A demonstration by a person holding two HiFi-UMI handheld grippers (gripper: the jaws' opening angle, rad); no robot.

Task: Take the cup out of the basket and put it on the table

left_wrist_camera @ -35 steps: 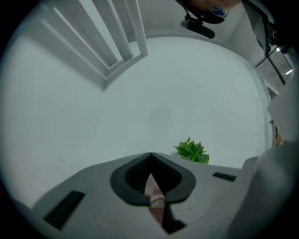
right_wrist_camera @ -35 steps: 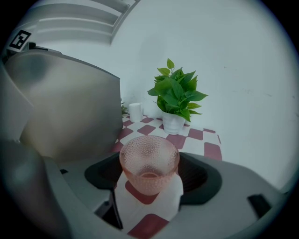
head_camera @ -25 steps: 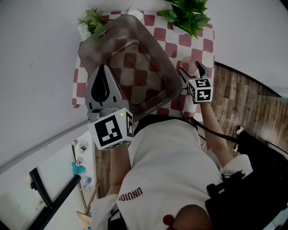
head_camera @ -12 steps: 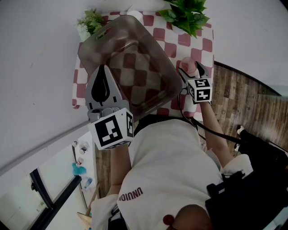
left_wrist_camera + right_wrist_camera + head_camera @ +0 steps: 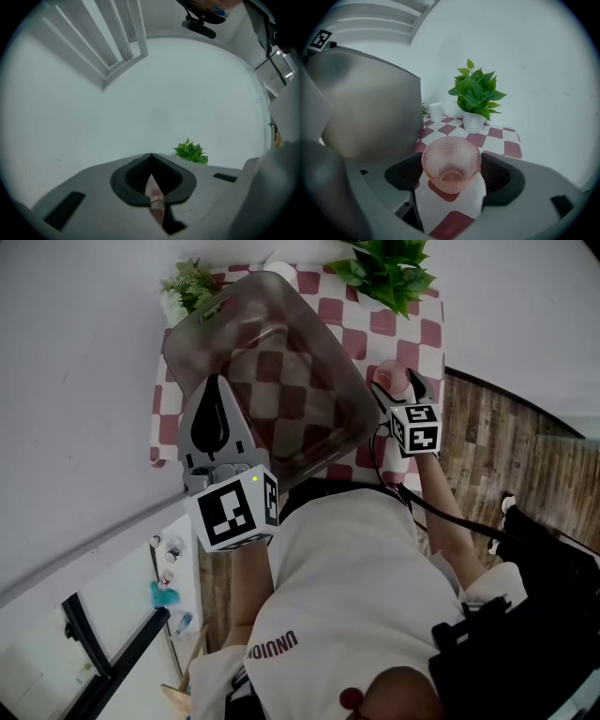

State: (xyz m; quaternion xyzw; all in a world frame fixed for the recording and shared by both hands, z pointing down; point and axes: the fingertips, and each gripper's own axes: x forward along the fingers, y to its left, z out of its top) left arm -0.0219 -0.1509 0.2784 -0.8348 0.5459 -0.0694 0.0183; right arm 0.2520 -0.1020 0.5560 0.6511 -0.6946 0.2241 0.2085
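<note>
A pink dimpled glass cup (image 5: 388,379) (image 5: 451,164) is held upright just right of the translucent grey basket (image 5: 225,324) (image 5: 370,112), low over the red-and-white checked table (image 5: 412,334) (image 5: 497,140). My right gripper (image 5: 397,386) (image 5: 452,177) is shut on the cup, one black pad against each side. I cannot tell whether the cup's base touches the cloth. My left gripper (image 5: 214,383) (image 5: 151,160) is shut with nothing in it and hovers over the basket's near left side, pointing up at the white wall. The basket's inside looks bare.
A large potted green plant (image 5: 389,273) (image 5: 474,93) stands at the table's far right. A smaller plant (image 5: 192,282) (image 5: 191,152) and a small white cylinder (image 5: 284,273) (image 5: 436,111) sit behind the basket. Wooden floor (image 5: 497,446) lies right of the table.
Both grippers and the cup stay nearly where they were. Only a foot at the right edge of the floor has shifted.
</note>
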